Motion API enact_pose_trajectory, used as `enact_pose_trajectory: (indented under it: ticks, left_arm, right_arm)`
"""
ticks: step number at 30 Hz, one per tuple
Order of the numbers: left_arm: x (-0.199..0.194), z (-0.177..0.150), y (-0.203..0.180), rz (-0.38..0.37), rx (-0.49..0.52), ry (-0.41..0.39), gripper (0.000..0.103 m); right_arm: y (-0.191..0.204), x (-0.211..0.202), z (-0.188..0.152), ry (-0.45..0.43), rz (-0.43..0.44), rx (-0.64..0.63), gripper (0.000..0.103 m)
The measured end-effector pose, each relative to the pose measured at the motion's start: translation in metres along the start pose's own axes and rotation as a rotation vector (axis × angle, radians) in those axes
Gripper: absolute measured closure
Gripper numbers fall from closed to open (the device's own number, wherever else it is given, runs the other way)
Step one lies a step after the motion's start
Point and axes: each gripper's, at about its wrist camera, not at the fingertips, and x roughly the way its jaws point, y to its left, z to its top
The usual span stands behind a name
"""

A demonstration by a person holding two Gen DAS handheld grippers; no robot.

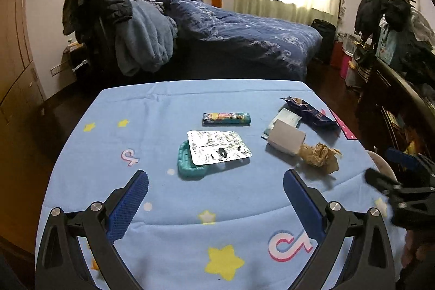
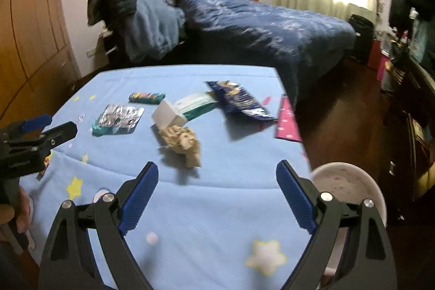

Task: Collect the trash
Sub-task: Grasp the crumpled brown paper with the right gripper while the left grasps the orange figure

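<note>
Left gripper (image 1: 216,197) and right gripper (image 2: 217,188) both spread wide, nothing held. Crumpled brown paper wad (image 2: 183,142) is seen on the light-blue star-print tablecloth (image 2: 206,222), touching a small white cardboard box (image 2: 167,113); dark-blue foil snack wrapper (image 2: 240,101) beyond. Silver blister pack (image 1: 217,147) is laid over a teal plastic piece (image 1: 187,165)
</note>
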Motion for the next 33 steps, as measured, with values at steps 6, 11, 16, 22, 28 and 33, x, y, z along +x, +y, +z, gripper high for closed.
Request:
enact_pose_trajectory:
  ticks: [6, 11, 16, 22, 28, 33]
  left_arm:
    - [-0.008, -0.003, 0.011, 0.002, -0.020, -0.016, 0.004]
    - [-0.021, -0.017, 0.045, 0.051, -0.082, -0.004, 0.004]
    - [-0.018, -0.042, 0.073, 0.079, -0.146, 0.068, 0.004]
    - [-0.007, -0.054, 0.088, 0.085, -0.199, 0.097, 0.004]
    - [0.001, -0.062, 0.099, 0.057, -0.241, 0.122, 0.020]
    - [0.002, -0.066, 0.105, 0.053, -0.266, 0.127, 0.044]
  right_arm:
    - [0.019, 0.034, 0.014, 0.045, 0.030, -0.061, 0.016]
    - [0.029, 0.064, 0.027, 0.090, 0.038, -0.089, 0.022]
    - [0.034, 0.081, 0.030, 0.111, 0.029, -0.099, 0.022]
    - [0.038, 0.093, 0.029, 0.152, 0.041, -0.103, 0.064]
    - [0.035, 0.095, 0.028, 0.159, 0.053, -0.097, 0.077]
    - [0.031, 0.088, 0.028, 0.144, 0.068, -0.078, 0.077]
